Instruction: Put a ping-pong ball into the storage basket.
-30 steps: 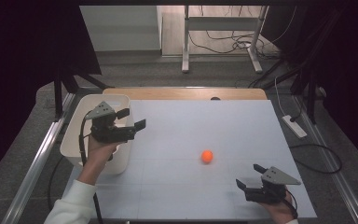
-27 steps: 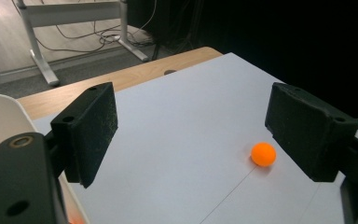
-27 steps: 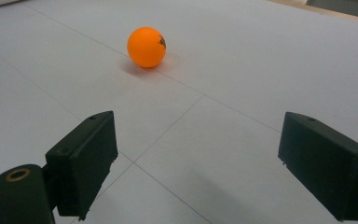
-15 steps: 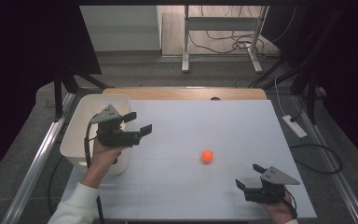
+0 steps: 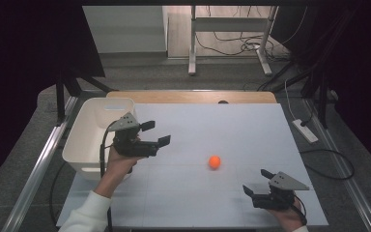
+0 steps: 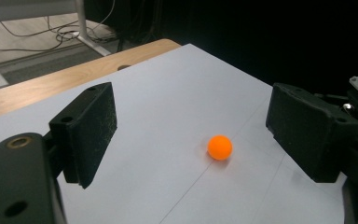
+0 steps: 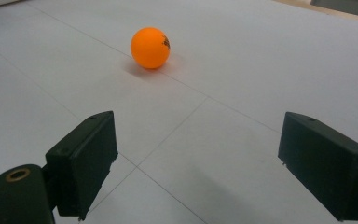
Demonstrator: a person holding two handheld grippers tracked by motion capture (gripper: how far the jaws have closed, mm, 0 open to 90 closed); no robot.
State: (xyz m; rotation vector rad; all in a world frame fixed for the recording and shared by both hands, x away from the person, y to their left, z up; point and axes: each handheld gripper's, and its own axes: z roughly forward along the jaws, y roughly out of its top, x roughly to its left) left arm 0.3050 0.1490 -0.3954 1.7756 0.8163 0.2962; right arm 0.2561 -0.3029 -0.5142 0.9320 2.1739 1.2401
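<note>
A small orange ball (image 5: 214, 162) lies on the white table (image 5: 212, 125), right of centre. My left gripper (image 5: 155, 133) hovers open above the table to the ball's left, beside the bin, jaws pointing toward the ball. In the left gripper view the ball (image 6: 220, 147) sits well beyond the two spread jaws, nothing between them. My right gripper (image 5: 256, 186) rests open near the front right edge, aimed at the ball from below right. Ahead of its jaws in the right gripper view, the ball (image 7: 150, 47) shows a small dark mark.
A white plastic bin (image 5: 96, 133) stands at the table's left edge, just behind my left hand. A wooden strip (image 5: 193, 96) runs along the far edge. A power strip (image 5: 305, 130) and cables lie on the floor to the right.
My left gripper has moved right, away from over the bin and toward the ball, sinking slightly. The right gripper and the ball have stayed where they were.
</note>
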